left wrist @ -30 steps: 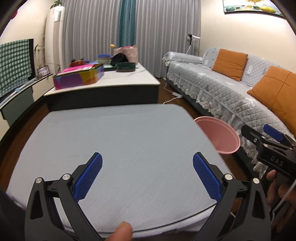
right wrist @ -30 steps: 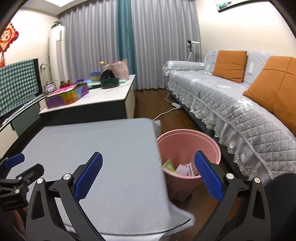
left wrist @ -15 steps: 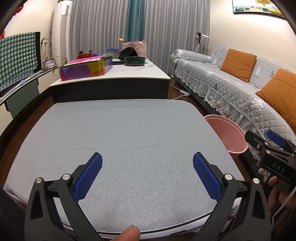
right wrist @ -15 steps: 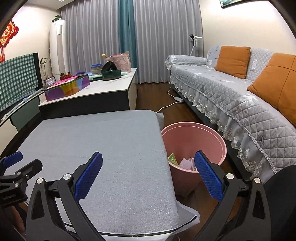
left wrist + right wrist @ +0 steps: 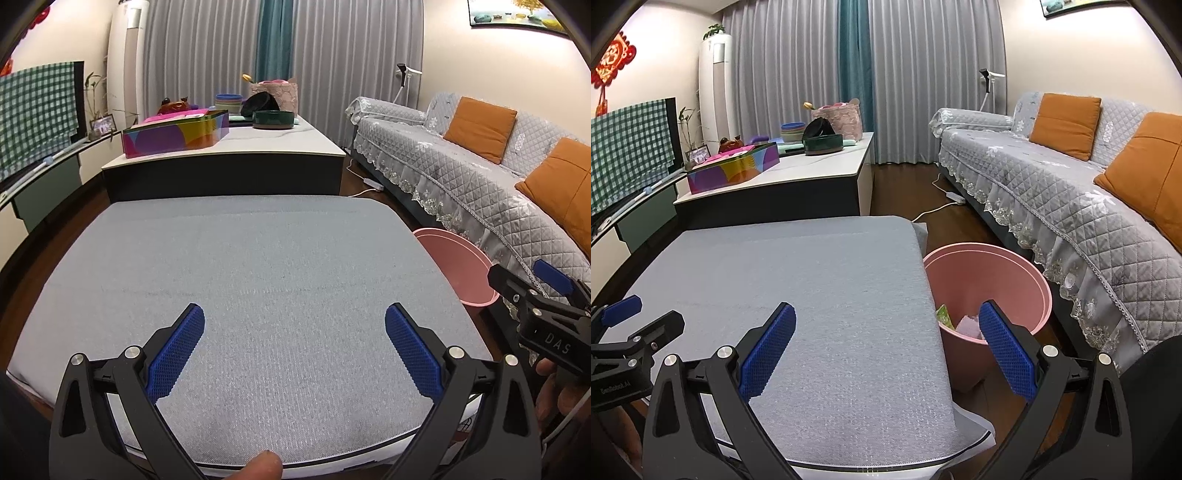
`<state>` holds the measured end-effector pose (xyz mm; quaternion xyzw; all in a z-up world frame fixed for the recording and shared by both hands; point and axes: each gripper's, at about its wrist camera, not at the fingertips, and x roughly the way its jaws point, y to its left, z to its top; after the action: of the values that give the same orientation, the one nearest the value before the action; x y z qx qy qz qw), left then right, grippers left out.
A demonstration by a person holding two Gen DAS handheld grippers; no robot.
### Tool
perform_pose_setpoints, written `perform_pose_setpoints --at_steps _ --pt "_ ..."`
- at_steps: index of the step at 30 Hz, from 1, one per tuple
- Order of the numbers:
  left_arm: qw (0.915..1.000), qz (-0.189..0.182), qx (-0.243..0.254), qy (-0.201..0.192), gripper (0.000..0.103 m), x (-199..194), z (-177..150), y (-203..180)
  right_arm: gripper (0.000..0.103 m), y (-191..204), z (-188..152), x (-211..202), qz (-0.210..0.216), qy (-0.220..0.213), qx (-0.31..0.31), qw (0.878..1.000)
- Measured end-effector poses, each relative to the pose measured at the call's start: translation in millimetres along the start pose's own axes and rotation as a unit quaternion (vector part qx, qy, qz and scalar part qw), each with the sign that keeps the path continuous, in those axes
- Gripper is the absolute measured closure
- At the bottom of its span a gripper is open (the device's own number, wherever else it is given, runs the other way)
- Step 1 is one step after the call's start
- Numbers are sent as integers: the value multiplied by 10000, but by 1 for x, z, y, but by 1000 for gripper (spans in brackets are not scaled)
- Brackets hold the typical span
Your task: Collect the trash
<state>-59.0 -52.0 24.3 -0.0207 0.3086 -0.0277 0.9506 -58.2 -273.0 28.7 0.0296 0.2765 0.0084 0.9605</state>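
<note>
We hold both tools over the grey cloth-covered surface [image 5: 258, 266], and neither grips anything: the left tool [image 5: 294, 341] has its blue pads spread wide above the near edge, and the right tool [image 5: 886, 341] stands just as wide over the near right corner. The surface itself looks bare from edge to edge in both views; we see no scrap left on it. The trash [image 5: 960, 325] that we can find, a green wrapper and some pale pink paper, already lies at the bottom of the pink bin [image 5: 1034, 280], which sits on the floor just beside the right edge of the surface, between it and the grey sofa [image 5: 1089, 221]. So we judge the collecting close to finished, or finished. The risks from here are small ones. The right tool hangs partly past the right edge, above the bin, and a careless swing downward could knock the rim and tip the light bin over, spilling what is in it. The cloth droops loose at the near right corner, and a pad dragged across it could catch and pull it askew. Anything lying on the floor behind the surface would be hidden from us and could be missed.
</note>
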Motion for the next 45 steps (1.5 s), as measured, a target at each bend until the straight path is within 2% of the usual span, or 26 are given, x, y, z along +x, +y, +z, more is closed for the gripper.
perform_pose_setpoints --at_steps 45 --pt "10000 36 -61 -21 8 -2 2 1 5 6 0 0 0 -6 -54 10000"
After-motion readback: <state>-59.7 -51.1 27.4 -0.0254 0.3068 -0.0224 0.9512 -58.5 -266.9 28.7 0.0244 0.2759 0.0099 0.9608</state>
